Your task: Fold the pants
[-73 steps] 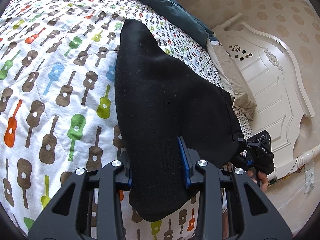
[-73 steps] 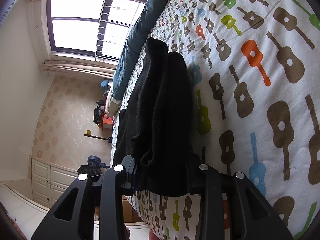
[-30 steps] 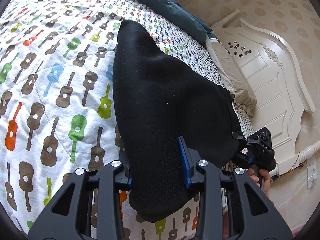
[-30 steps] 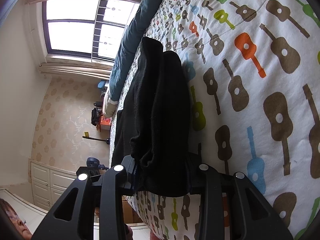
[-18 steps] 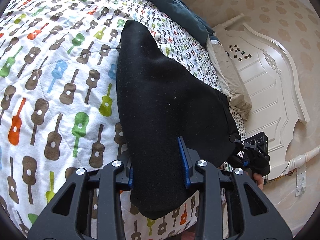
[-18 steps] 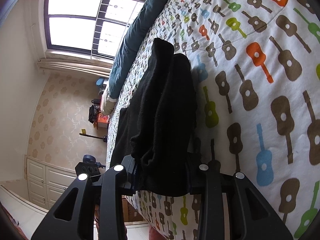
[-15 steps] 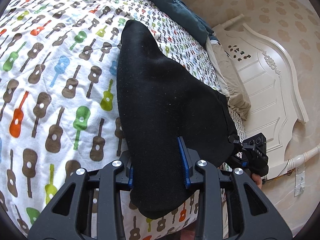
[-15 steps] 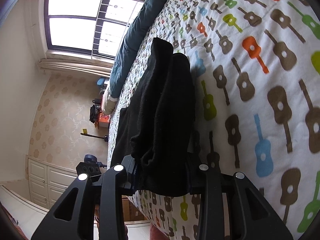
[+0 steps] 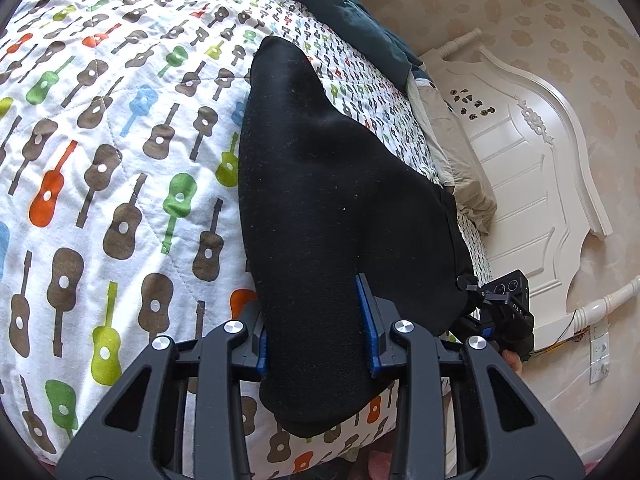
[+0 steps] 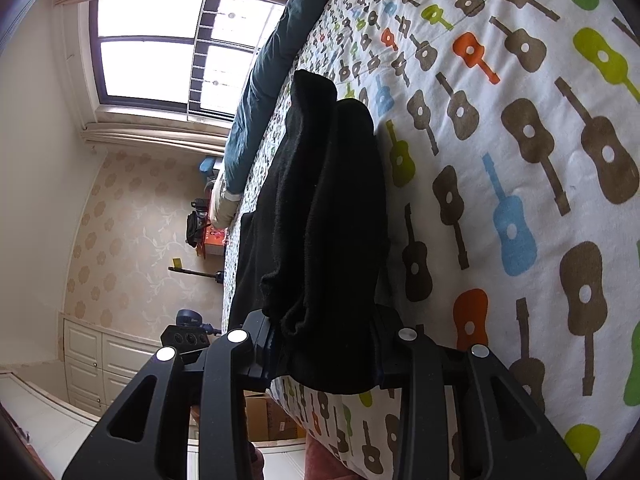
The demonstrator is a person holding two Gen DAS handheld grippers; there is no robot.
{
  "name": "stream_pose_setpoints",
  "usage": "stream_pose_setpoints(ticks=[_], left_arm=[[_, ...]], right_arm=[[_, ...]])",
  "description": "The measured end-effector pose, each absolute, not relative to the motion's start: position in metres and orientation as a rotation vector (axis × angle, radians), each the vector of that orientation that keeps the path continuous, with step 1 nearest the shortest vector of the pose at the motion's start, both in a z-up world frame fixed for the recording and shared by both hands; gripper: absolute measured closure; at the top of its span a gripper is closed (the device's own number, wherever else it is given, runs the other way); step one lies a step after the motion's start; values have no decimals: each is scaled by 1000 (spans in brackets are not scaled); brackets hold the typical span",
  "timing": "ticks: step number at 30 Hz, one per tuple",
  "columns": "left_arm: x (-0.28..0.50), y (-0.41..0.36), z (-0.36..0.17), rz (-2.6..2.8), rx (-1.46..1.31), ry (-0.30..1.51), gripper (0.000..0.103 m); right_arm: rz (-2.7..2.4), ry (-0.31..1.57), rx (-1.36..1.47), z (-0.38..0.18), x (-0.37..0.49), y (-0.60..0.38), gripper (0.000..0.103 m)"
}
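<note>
Black pants (image 9: 328,200) lie stretched across a bed with a guitar-print quilt (image 9: 100,160). My left gripper (image 9: 316,336) is shut on one near corner of the pants, blue pads pressing the cloth from both sides. My right gripper (image 10: 324,344) is shut on the other near corner, where bunched black fabric (image 10: 320,220) fills the jaws. The right gripper (image 9: 504,312) also shows in the left wrist view at the far edge of the pants, and the left gripper's (image 10: 188,334) camera body shows in the right wrist view. The cloth's far end rests on the quilt.
A dark teal blanket (image 9: 352,12) runs along the far side of the bed. A white headboard (image 9: 532,168) and a beige pillow (image 9: 460,176) are at the right. A window (image 10: 160,52) and white cabinets (image 10: 100,360) show past the bed's edge.
Both grippers, still holding the pants, have drifted a little sideways along the bed; the quilt pattern has shifted under the cloth. Grips are unchanged.
</note>
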State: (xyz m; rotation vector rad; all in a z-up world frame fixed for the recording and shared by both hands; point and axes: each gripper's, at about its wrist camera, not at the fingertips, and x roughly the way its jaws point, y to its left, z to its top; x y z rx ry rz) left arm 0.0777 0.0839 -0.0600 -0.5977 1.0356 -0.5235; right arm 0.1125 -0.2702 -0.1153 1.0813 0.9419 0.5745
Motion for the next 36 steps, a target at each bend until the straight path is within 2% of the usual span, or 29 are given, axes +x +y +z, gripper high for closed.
stream_pose_setpoints(ticks=[17,19,21,23,27,28,36], left_arm=[[68,86,-59,-529,-587,1024,69],[68,86,-60,-556,-588,1012,64],[70,86,-62,-586,-568,994,54],[71,88,-63,-587,-534,977,33],[83,97,-63,-607,-525,954,26],[88,100,-64,-619,-538,956,22],[127,101,-71,-687,-581,973,22]], right_arm=[[595,949,1091,-125,98,-266,67],[614,964,1078,-128,99,-268,62],[655,972,1103,-133,101,-272,57],[684,963,1122,-133,103,-278,51],[685,929,1074,-123,111,-294,38],[679,925,1057,-121,116,-298,37],[755,971,1002,-122,161,-293,36]])
